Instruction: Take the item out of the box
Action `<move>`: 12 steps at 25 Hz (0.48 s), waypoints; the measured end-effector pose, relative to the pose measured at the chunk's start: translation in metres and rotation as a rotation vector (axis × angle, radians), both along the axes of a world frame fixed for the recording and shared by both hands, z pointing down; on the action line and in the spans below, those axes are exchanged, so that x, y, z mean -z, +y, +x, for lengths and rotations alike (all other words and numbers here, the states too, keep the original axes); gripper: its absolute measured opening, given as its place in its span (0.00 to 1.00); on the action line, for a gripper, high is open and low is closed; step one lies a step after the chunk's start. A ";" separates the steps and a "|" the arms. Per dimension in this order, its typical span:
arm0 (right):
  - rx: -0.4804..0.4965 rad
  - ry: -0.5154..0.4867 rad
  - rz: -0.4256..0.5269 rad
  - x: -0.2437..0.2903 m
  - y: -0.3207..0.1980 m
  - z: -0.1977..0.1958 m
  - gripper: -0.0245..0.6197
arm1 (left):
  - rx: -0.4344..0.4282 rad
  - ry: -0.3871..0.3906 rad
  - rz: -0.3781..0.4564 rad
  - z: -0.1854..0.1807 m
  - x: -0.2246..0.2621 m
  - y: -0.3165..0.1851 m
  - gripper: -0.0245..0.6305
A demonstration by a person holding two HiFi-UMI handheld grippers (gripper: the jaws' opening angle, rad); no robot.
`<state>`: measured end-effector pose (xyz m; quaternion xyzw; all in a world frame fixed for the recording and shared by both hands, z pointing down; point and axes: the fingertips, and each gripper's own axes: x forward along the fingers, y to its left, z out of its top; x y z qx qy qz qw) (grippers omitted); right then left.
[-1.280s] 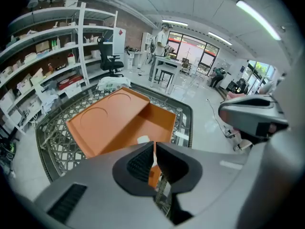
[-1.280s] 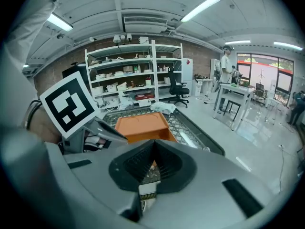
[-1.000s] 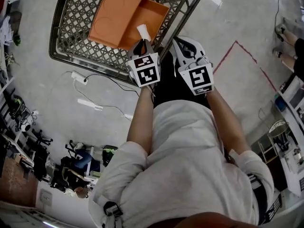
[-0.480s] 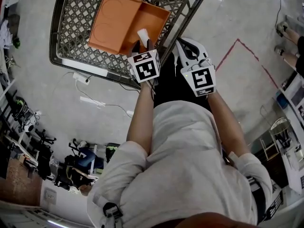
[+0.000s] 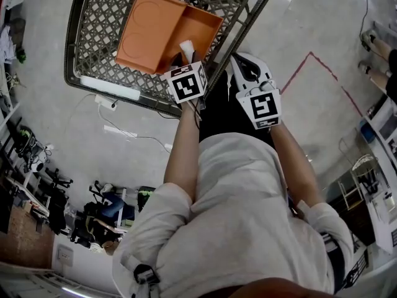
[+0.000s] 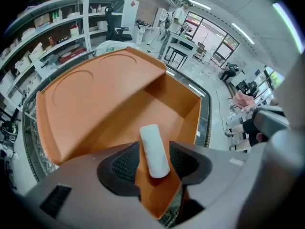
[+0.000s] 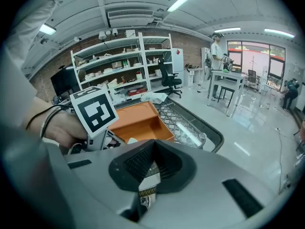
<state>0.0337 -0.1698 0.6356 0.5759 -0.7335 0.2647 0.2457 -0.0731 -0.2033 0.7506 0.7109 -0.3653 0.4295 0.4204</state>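
Observation:
An orange two-part box [image 5: 155, 30] lies open in a wire cart [image 5: 99, 23]. A white cylinder-shaped item [image 5: 185, 45] leans in the box's near compartment. My left gripper [image 5: 184, 59] points steeply down at it. In the left gripper view the item [image 6: 154, 149] lies in the gap between the pads of the left gripper [image 6: 154, 165], over the box [image 6: 109, 99]. The jaws have just been opening, and a strip of orange shows beside the item. My right gripper [image 5: 237, 59] hangs beside the cart, and its view shows the right gripper [image 7: 151, 144] with pads meeting and nothing between them.
The cart's rim [image 7: 209, 132] runs in front of the right gripper. A white tube [image 5: 108, 87] lies on the cart's near edge. A power strip with cables [image 5: 104, 101] and a red tape line [image 5: 310, 61] are on the floor. Shelves [image 7: 119, 66] stand behind.
My left gripper has dropped closer to the box, so its tips now reach the white item. The right gripper has stayed where it was.

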 end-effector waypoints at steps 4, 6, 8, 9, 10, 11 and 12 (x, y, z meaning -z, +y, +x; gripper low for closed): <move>-0.005 -0.001 0.006 0.002 -0.001 0.000 0.04 | -0.040 -0.022 -0.015 0.001 -0.006 -0.003 0.32; -0.010 0.001 0.010 0.004 -0.001 0.001 0.04 | -0.077 -0.042 -0.024 0.003 -0.009 -0.003 0.32; -0.014 0.001 0.015 0.006 -0.002 0.003 0.04 | -0.098 -0.061 -0.031 0.003 -0.013 -0.002 0.32; -0.014 -0.001 0.016 0.006 -0.002 0.003 0.04 | -0.102 -0.073 -0.034 0.002 -0.014 -0.001 0.32; -0.014 -0.003 0.016 0.006 -0.002 0.004 0.04 | -0.107 -0.087 -0.037 0.001 -0.016 0.000 0.32; -0.013 -0.005 0.017 0.007 -0.002 0.004 0.04 | -0.113 -0.103 -0.038 0.000 -0.017 0.000 0.32; -0.010 -0.007 0.017 0.007 -0.003 0.005 0.04 | -0.118 -0.121 -0.039 -0.001 -0.018 0.000 0.32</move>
